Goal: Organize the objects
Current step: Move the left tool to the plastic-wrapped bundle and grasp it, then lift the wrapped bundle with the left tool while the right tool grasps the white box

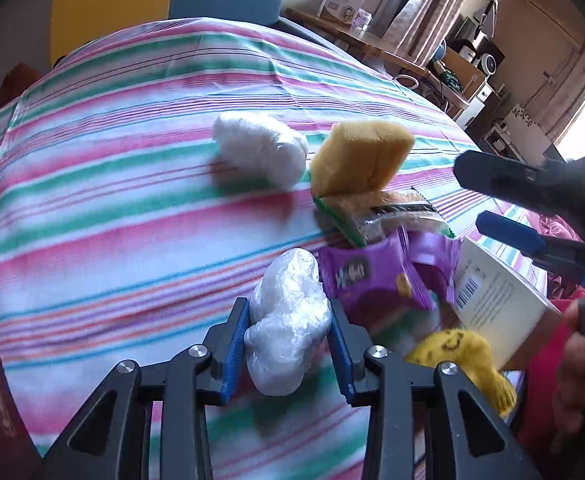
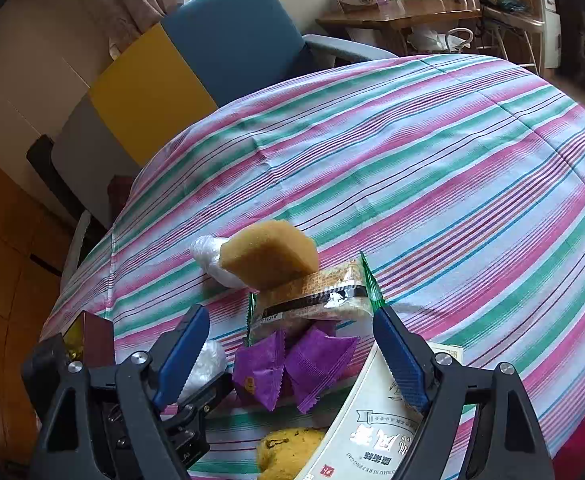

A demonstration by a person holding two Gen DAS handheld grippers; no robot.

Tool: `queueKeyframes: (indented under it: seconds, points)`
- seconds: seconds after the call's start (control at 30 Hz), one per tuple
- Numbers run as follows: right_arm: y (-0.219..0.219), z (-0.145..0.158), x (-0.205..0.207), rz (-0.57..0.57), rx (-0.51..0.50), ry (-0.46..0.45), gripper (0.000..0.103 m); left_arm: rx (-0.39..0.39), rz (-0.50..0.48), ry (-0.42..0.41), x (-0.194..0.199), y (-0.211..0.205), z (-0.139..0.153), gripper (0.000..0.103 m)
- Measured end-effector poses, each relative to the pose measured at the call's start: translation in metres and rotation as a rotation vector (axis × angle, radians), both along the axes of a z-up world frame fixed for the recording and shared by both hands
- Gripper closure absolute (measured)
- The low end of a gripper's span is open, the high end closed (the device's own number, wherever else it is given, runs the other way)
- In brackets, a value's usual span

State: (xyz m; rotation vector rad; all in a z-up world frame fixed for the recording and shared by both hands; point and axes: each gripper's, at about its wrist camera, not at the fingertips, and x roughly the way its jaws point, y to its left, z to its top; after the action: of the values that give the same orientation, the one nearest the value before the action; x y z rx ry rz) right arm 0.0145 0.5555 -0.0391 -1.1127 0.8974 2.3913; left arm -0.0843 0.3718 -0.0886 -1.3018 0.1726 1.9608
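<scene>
A: Step in hand? Your left gripper (image 1: 288,344) pinches the near white bundle (image 1: 288,328), left of the purple packets (image 1: 372,280).

B: Pick-up. Next, lift it clear; your right gripper (image 2: 292,344) is spread, empty.

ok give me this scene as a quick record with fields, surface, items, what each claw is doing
surface: striped tablecloth
left claw: closed around a clear plastic-wrapped bundle, pads against its sides
right claw: open, holding nothing, above the pile
second white bundle: lies apart, farther back on the cloth
sponge: yellow, leaning on a cracker packet
purple snack packets: two, below the cracker packet
white box: printed, at the near edge
yellow plush toy: beside the box
</scene>
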Motion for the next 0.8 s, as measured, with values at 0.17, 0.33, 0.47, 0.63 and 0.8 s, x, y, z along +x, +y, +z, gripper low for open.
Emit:
queueKeyframes:
  seconds: [0.17, 0.33, 0.47, 0.63, 0.8]
  points:
    - [0.001, 0.000, 0.000, -0.005, 0.007, -0.005, 0.019, -0.015, -0.006, 0.028, 0.031, -0.029, 0.000, 0.066]
    - [0.008, 0.000, 0.004, -0.027, -0.019, 0.013, 0.019, -0.032, -0.032, 0.061, 0.059, -0.053, 0.001, 0.065]
    - [0.005, 0.003, 0.003, 0.004, -0.049, 0.052, 0.019, -0.040, -0.043, 0.075, 0.074, -0.071, 0.003, 0.066]
    - [0.014, 0.002, 0.017, -0.073, -0.049, 0.070, 0.019, -0.042, -0.041, 0.080, 0.085, -0.082, 0.007, 0.066]
    - [0.031, -0.010, 0.032, -0.189, -0.072, 0.039, 0.019, -0.018, -0.059, 0.081, 0.096, -0.089, 0.016, 0.066]
